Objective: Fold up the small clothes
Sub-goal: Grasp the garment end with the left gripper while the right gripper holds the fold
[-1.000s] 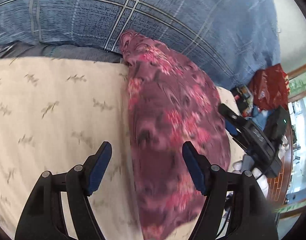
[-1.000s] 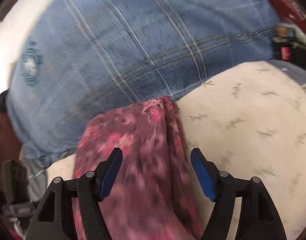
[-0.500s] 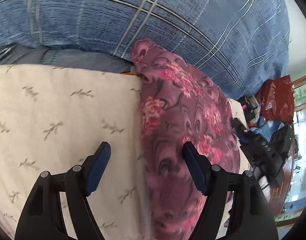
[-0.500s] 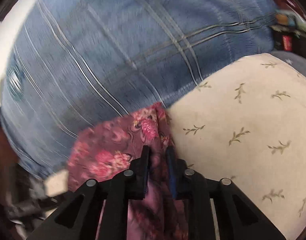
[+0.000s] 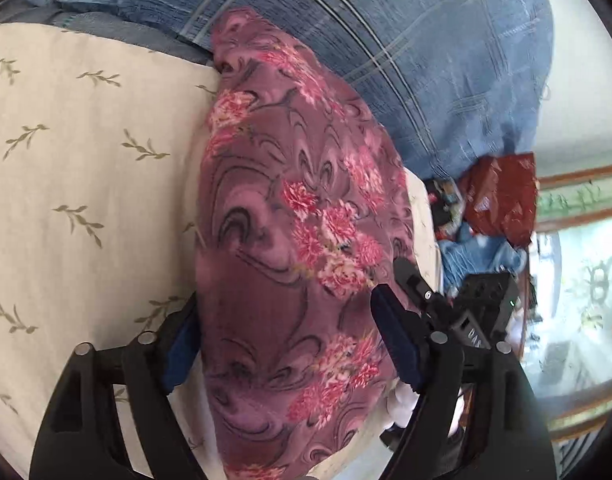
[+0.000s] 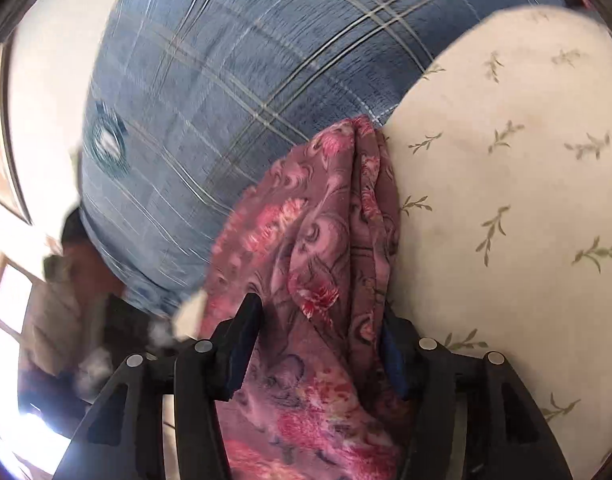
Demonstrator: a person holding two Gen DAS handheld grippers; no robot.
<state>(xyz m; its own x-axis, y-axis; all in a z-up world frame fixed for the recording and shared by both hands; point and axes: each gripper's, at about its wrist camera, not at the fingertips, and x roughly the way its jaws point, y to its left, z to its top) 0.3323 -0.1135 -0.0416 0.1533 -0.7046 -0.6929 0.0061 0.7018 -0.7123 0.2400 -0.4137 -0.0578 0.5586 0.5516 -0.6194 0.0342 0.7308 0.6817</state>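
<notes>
A purple garment with pink flowers (image 5: 290, 208) lies as a long folded strip on a cream sheet with a leaf print (image 5: 78, 168). Its far end touches a blue plaid cover (image 5: 406, 40). My left gripper (image 5: 288, 344) straddles the near part of the strip. Its jaws are closing, and the cloth edge hides part of the left pad (image 5: 182, 344). In the right wrist view the garment (image 6: 326, 240) is bunched into folds. My right gripper (image 6: 316, 350) has those folds between its fingers and its jaws are opening. The cloth drapes against the right pad (image 6: 392, 354).
The blue plaid cover (image 6: 226, 80) rises behind the garment. The cream sheet (image 6: 506, 200) spreads to one side. A dark red bag (image 5: 502, 196), blue cloth and small clutter lie past the bed's edge. The right gripper's black body (image 5: 482, 316) shows beside the strip.
My right gripper shut on the bunched cloth half a second ago and has since spread apart. My left gripper has slid over the strip, which now fills the gap between its narrower jaws.
</notes>
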